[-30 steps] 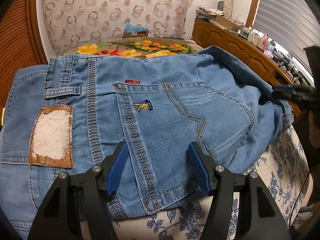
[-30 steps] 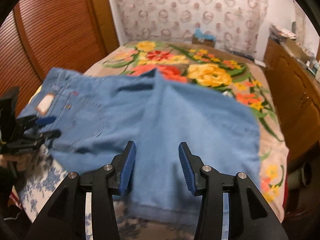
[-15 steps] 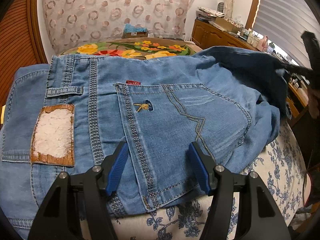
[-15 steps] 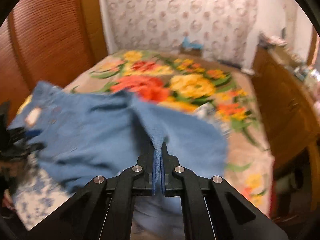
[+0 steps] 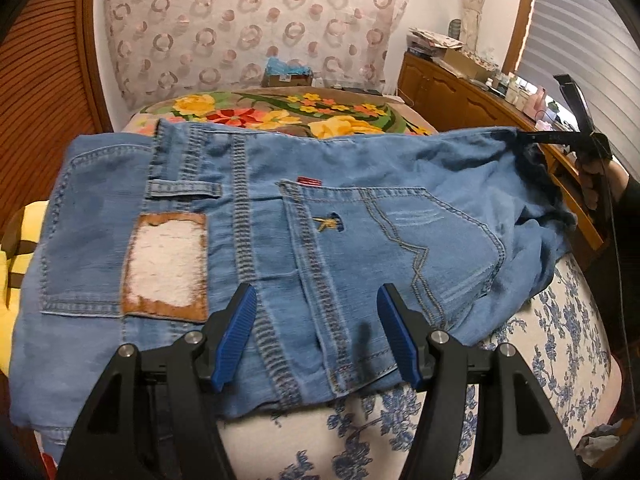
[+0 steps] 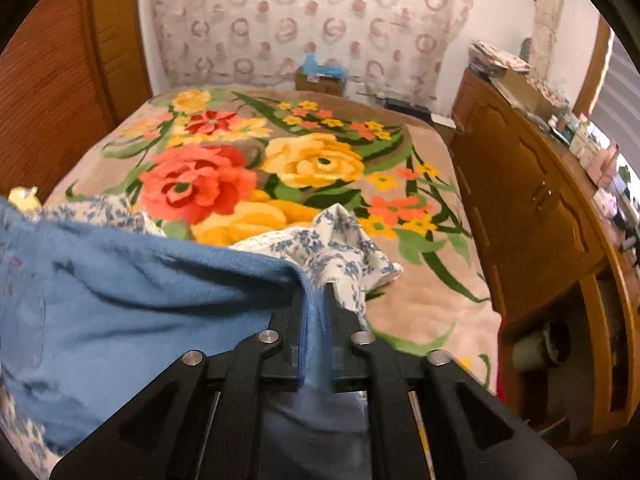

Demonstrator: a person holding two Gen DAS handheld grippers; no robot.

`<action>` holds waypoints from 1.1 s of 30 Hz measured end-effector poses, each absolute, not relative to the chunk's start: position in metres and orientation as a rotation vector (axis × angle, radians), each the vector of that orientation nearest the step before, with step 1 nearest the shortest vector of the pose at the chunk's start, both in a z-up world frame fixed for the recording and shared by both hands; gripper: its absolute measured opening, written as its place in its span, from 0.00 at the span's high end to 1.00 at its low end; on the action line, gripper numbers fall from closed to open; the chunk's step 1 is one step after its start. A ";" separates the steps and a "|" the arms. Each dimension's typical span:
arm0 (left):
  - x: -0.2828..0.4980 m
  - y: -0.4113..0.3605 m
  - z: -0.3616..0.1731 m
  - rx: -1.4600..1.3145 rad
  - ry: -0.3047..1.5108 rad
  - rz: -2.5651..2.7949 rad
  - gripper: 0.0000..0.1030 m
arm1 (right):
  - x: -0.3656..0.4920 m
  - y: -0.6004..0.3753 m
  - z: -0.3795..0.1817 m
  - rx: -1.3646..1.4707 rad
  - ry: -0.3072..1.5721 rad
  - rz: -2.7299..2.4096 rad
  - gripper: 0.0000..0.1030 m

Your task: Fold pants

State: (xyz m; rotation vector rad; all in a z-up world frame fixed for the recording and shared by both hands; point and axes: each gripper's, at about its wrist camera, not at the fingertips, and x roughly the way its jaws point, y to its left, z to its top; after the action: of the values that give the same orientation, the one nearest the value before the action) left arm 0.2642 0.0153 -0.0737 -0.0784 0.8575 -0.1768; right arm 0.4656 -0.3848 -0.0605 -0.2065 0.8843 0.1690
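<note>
Light blue jeans (image 5: pixel 360 220) lie on the bed with the waistband, a back pocket and a worn leather patch facing up. My left gripper (image 5: pixel 316 320) hovers open just above the near pocket seam, touching nothing. At the far right, my right gripper (image 5: pixel 520 136) holds the leg fabric lifted off the bed. In the right wrist view the gripper (image 6: pixel 316 304) has a thick fold of the jeans (image 6: pixel 140 300) pinched between its pads. Its jaws are opening slightly, with denim still between them.
A white sheet with blue flowers (image 5: pixel 540 340) covers the near bed edge, one corner (image 6: pixel 344 248) bunched up by the right gripper. A flowered blanket (image 6: pixel 312 160) spreads beyond. A wooden dresser (image 6: pixel 540 208) lines the right side. A hand (image 5: pixel 592 184) grips the right tool.
The right gripper went from open over the spread leg to clamped on it, then lifted and carried the fabric sideways toward the waist end. The left gripper stayed put.
</note>
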 end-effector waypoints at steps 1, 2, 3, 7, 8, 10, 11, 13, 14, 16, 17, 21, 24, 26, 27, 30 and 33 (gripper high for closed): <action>0.263 0.017 -0.073 -0.081 0.856 -0.172 0.40 | 0.466 -0.388 -0.059 -0.186 0.879 0.151 0.69; 0.262 0.021 -0.072 -0.084 0.855 -0.169 0.40 | 0.464 -0.391 -0.056 -0.164 0.869 0.142 0.62; 0.260 0.023 -0.072 -0.087 0.855 -0.165 0.40 | 0.461 -0.392 -0.054 -0.150 0.859 0.145 0.62; 0.256 0.029 -0.072 -0.096 0.852 -0.156 0.40 | 0.431 -0.396 -0.048 -0.140 0.838 0.157 0.62; 0.255 0.029 -0.072 -0.097 0.851 -0.156 0.40 | 0.423 -0.398 -0.048 -0.136 0.836 0.162 0.61; 0.254 0.030 -0.071 -0.100 0.847 -0.157 0.40 | 0.404 -0.402 -0.048 -0.122 0.829 0.167 0.58; 0.253 0.030 -0.071 -0.102 0.846 -0.158 0.40 | 0.389 -0.405 -0.049 -0.116 0.825 0.163 0.54; 0.252 0.029 -0.070 -0.101 0.841 -0.163 0.40 | 0.369 -0.411 -0.053 -0.097 0.827 0.154 0.49; 0.250 0.029 -0.070 -0.099 0.837 -0.165 0.40 | 0.359 -0.415 -0.058 -0.077 0.838 0.154 0.47; 0.247 0.029 -0.069 -0.100 0.831 -0.169 0.40 | 0.344 -0.421 -0.064 -0.046 0.848 0.140 0.46; 0.247 0.028 -0.070 -0.103 0.830 -0.172 0.40 | 0.334 -0.426 -0.070 -0.030 0.854 0.121 0.45; 0.243 0.023 -0.070 -0.110 0.834 -0.192 0.40 | 0.313 -0.438 -0.083 0.019 0.865 0.103 0.45; 0.241 0.018 -0.071 -0.100 0.838 -0.201 0.40 | 0.305 -0.444 -0.092 0.067 0.891 0.085 0.45; 0.239 0.016 -0.070 -0.096 0.839 -0.205 0.40 | 0.302 -0.444 -0.097 0.089 0.898 0.082 0.45; 0.237 0.016 -0.070 -0.094 0.840 -0.206 0.40 | 0.302 -0.444 -0.098 0.097 0.900 0.080 0.45; 0.234 0.017 -0.072 -0.097 0.843 -0.200 0.40 | 0.305 -0.444 -0.105 0.115 0.911 0.076 0.45; 0.231 0.020 -0.074 -0.102 0.848 -0.194 0.40 | 0.311 -0.449 -0.109 0.155 0.916 0.058 0.45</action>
State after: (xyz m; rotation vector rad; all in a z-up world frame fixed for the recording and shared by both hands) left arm 0.2312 0.0197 -0.0739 -0.1018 0.8481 -0.1941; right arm 0.3106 -0.4493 -0.1093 0.1552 0.9164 0.0584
